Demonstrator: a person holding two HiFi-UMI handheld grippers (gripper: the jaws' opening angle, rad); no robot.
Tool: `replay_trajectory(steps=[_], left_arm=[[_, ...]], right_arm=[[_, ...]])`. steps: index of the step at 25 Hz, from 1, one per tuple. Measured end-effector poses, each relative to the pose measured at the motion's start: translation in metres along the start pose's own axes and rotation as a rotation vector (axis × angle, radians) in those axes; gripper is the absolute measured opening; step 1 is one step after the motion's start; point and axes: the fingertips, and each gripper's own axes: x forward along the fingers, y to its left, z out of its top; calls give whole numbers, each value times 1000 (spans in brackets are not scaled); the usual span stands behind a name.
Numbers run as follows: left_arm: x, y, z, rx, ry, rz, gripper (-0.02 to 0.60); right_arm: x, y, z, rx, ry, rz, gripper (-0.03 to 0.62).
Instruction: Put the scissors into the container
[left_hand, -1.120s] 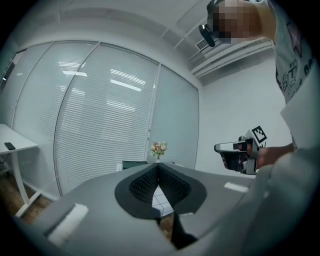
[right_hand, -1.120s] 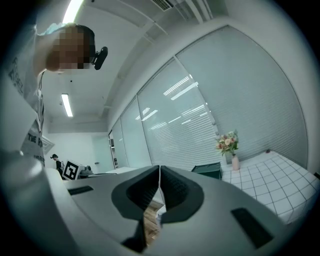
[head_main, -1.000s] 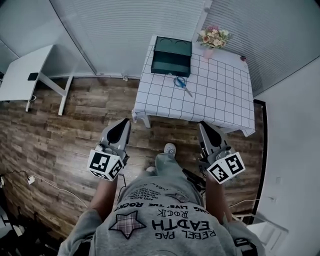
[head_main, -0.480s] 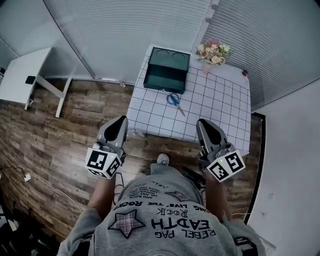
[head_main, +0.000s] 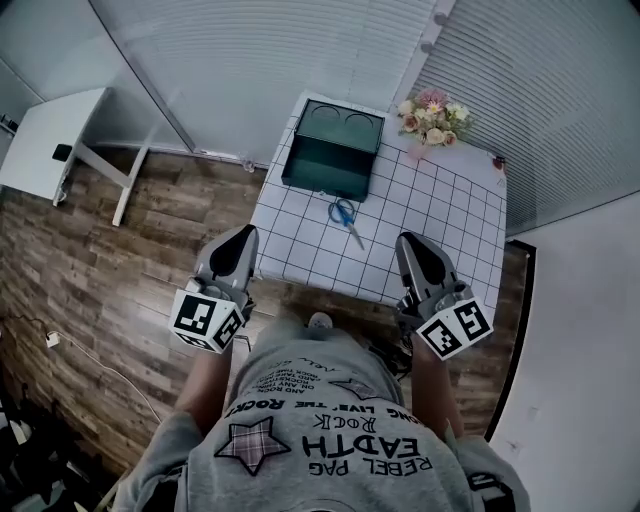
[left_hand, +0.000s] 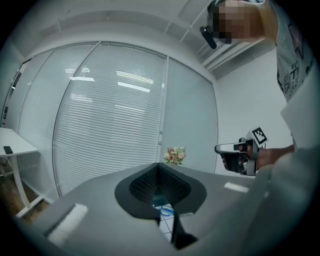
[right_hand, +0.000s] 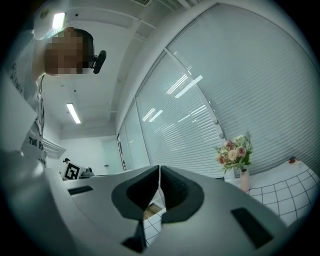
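Left gripper (head_main: 240, 250) and right gripper (head_main: 415, 258) hung pressed together, empty; blue-handled metal scissors (head_main: 343, 215) lay upper centre, just below the dark green box container (head_main: 335, 150). Arriving unopened, I risked shoving them away.

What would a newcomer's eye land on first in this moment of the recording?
The white grid-patterned table by the blinds stands out, with a dark green container at its far left corner, blue-handled scissors lying just in front of it, and a flower bouquet at the far right. Nearer, the left gripper and right gripper point toward the table, both shut and empty.
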Motion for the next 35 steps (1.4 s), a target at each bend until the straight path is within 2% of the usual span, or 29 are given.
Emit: replay_trajectory(steps=[5, 17, 25, 35], left_arm=[[16, 11, -2, -8, 11, -8, 9], [93, 64, 20, 15, 4, -140, 9], [129, 94, 23, 21, 19, -215, 9], [147, 102, 14, 2, 47, -230, 9]], right_arm=[[15, -7, -6, 21, 10, 1, 16], [75, -36, 10, 5, -18, -98, 17], [109, -48, 7, 12, -30, -153, 17], [118, -65, 4, 37, -13, -177, 17]])
